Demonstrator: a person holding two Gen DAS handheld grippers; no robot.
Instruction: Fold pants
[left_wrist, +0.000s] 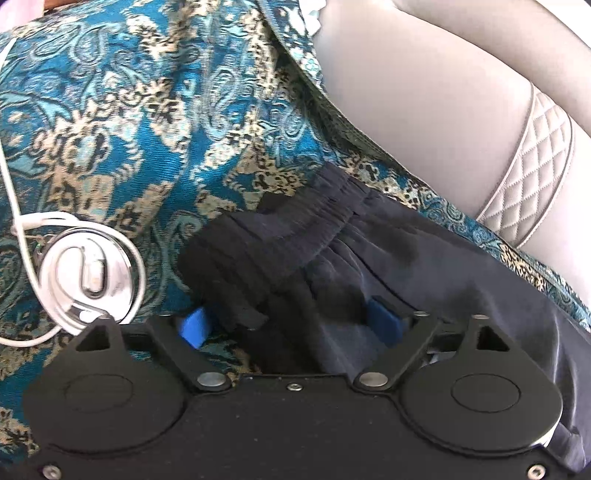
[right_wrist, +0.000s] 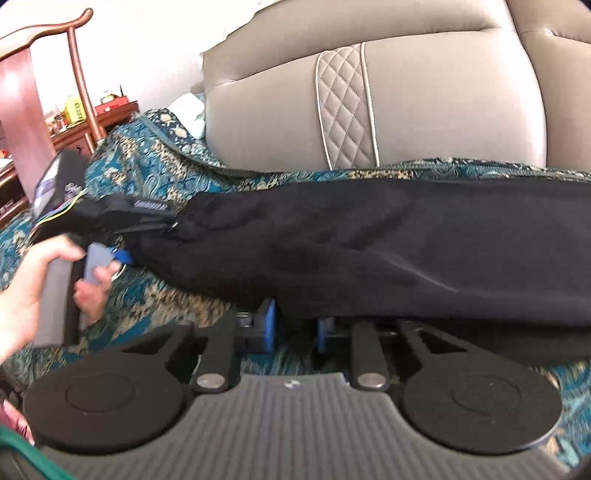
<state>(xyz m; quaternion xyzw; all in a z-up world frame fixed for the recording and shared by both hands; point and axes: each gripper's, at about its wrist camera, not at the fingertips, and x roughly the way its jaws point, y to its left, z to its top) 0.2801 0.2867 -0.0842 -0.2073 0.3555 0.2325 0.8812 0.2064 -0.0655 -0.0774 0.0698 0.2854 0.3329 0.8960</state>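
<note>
Dark navy pants (left_wrist: 332, 258) lie on a teal patterned cover (left_wrist: 129, 129), the elastic waistband bunched toward the left. My left gripper (left_wrist: 288, 325) is open, its blue pads (left_wrist: 194, 326) either side of the waistband fabric. In the right wrist view the pants (right_wrist: 369, 240) stretch across the cover in a long dark band. My right gripper (right_wrist: 295, 328) sits at their near edge, its blue pads (right_wrist: 269, 325) narrowly apart with the cloth edge over them. The left gripper (right_wrist: 122, 221) shows there at the waistband end, held by a hand (right_wrist: 33, 280).
A coiled white cable on a shiny round object (left_wrist: 86, 275) lies on the cover left of the waistband. A beige leather sofa back (right_wrist: 369, 103) with a quilted strip rises behind. A wooden chair (right_wrist: 40, 74) and shelf stand far left.
</note>
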